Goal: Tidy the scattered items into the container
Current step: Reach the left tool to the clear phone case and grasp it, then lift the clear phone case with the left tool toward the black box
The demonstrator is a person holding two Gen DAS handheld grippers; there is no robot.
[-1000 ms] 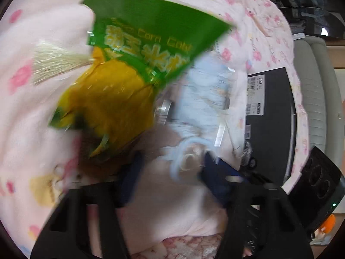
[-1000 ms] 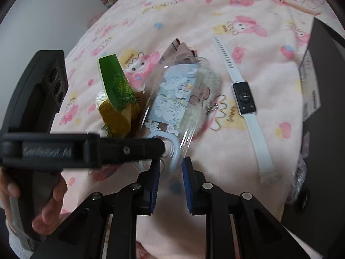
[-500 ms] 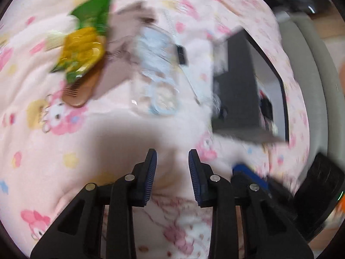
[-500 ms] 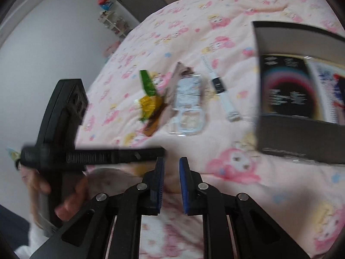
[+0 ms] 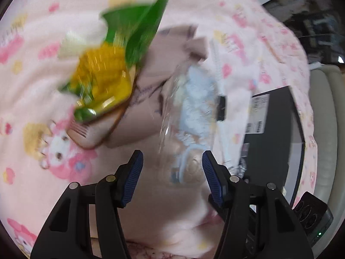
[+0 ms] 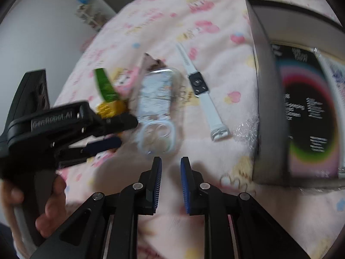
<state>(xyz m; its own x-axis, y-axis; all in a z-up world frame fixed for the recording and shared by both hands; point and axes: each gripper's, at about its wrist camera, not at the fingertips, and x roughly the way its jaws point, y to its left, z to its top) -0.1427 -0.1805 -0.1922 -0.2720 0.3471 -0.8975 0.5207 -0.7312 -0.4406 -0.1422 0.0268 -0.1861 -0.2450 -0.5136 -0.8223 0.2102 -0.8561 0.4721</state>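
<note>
- I am looking at the pink cartoon-print blanket (image 6: 215, 17), which is filling both views and carrying everything; the dark open box (image 6: 265, 90) that I take for the container is sitting at the right edge of the right wrist view, and at the right of the left wrist view too.
- I am holding my left gripper (image 5: 172, 161) over the clear phone case (image 5: 194, 112). Its jaws are opening and standing well apart, and the case's camera-ring end is lying between the blue tips, though I cannot tell whether a pad is touching it.
- The case's long axis is running from the lower centre of the left view up toward the upper centre, roughly along my fingers, so I judge a clean pinch needs the pads on its 2 long sides.
- My right gripper (image 6: 170, 161) is hanging just below that same ring end in its own frame, jaws opening slightly, a narrow gap, nothing between them. My left is the nearer of the 2.
- The white smartwatch (image 6: 199, 90) is lying in 1 long line between case and box, sharp in the right view and only a smear in the left.
- The green and yellow corn snack bag (image 5: 112, 64) is resting on a brown comb (image 5: 92, 131); only the left view is showing the comb.
</note>
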